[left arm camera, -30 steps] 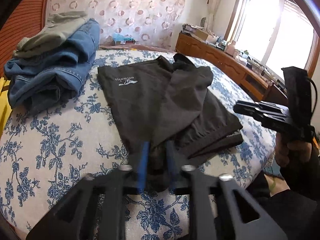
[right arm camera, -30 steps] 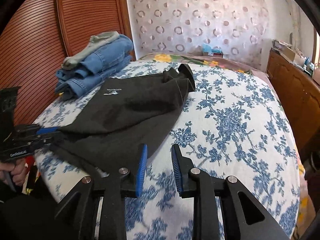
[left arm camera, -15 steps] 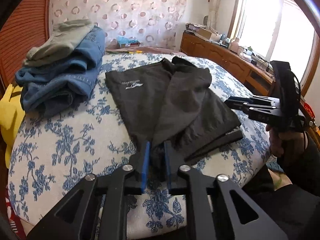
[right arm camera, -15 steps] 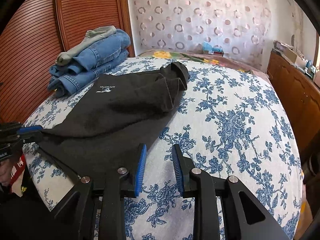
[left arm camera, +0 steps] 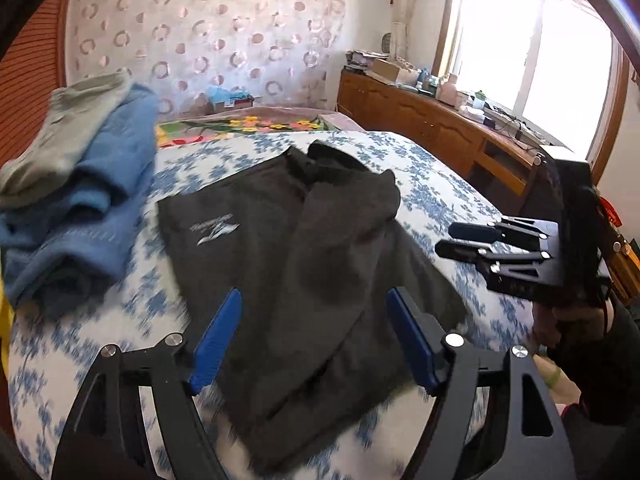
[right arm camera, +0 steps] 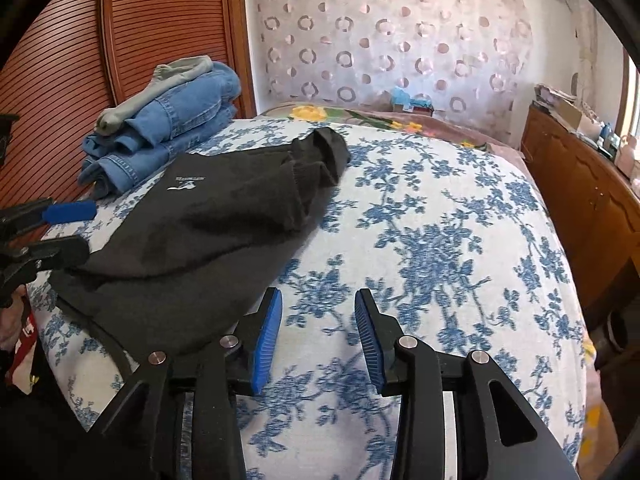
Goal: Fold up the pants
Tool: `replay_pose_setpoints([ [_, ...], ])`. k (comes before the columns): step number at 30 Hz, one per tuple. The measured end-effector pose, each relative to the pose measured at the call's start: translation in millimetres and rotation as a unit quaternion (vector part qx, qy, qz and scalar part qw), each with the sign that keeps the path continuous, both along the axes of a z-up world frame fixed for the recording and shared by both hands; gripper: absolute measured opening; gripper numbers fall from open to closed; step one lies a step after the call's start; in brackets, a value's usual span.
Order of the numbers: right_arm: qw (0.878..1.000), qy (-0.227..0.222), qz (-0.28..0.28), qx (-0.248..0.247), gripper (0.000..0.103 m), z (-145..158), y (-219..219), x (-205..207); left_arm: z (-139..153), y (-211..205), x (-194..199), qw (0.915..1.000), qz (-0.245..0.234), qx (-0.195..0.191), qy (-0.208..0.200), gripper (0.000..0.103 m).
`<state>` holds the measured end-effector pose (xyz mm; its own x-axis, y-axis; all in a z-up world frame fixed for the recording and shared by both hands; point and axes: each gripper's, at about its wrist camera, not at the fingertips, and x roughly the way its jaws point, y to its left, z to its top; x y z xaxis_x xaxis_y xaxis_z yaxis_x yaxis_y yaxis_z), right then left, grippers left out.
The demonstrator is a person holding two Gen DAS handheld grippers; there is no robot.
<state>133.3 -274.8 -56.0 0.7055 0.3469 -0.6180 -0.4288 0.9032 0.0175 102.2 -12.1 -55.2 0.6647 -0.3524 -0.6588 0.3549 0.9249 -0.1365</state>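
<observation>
Black pants [left arm camera: 304, 264] lie on the flowered bedspread [right arm camera: 440, 216] directly ahead of the left gripper [left arm camera: 314, 336], whose jaws stand wide apart and empty above the near hem. One fold looks made, an upper layer doubled over the lower; more folds likely remain. To their right, the right gripper [right arm camera: 318, 336] hovers over bare bedspread, also parted and empty.

A: Where's the left gripper [left arm camera: 314, 336]?

B: Over the near end of the black pants [left arm camera: 304, 264], blue pads spread wide, nothing between them.

A: And to the right?

B: The right gripper [left arm camera: 454, 238], fingers slightly apart, above the floral bedspread [left arm camera: 440, 196]. Folded jeans [left arm camera: 80, 216] lie left.
</observation>
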Motion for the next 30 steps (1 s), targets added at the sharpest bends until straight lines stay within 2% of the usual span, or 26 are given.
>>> replay_pose_setpoints([
  [5, 1.0, 0.004, -0.006, 0.013, 0.04, -1, -10, 1, -3, -26, 26, 0.9992, -0.037, 0.009, 0.012, 0.075],
  [10, 1.0, 0.002, -0.007, 0.017, 0.04, -1, -10, 0, -8, -48, 46, 0.9976, -0.057, 0.029, 0.027, 0.062],
  [12, 1.0, 0.002, -0.007, 0.02, 0.04, -1, -11, 0, -9, -57, 52, 0.9966, -0.066, 0.037, 0.031, 0.053],
  [16, 1.0, -0.003, -0.013, 0.026, 0.04, -1, -13, 0, -12, -73, 69, 0.9942, -0.083, 0.051, 0.045, 0.044],
  [19, 1.0, -0.005, -0.013, 0.025, 0.04, -1, -13, -2, -13, -82, 80, 0.9928, -0.077, 0.077, 0.051, 0.034],
  [22, 1.0, -0.004, -0.011, 0.026, 0.04, -2, -13, -2, -11, -85, 85, 0.9923, -0.078, 0.082, 0.051, 0.025],
  [24, 1.0, -0.003, -0.011, 0.027, 0.04, -3, -13, -1, -11, -83, 85, 0.9922, -0.076, 0.085, 0.051, 0.012],
  [25, 1.0, -0.002, -0.01, 0.028, 0.04, -3, -13, -1, -9, -80, 85, 0.9926, -0.073, 0.083, 0.051, 0.009],
  [30, 1.0, 0.0, -0.01, 0.027, 0.04, -3, -13, 1, 9, -52, 89, 0.9964, -0.043, 0.063, 0.036, 0.007],
])
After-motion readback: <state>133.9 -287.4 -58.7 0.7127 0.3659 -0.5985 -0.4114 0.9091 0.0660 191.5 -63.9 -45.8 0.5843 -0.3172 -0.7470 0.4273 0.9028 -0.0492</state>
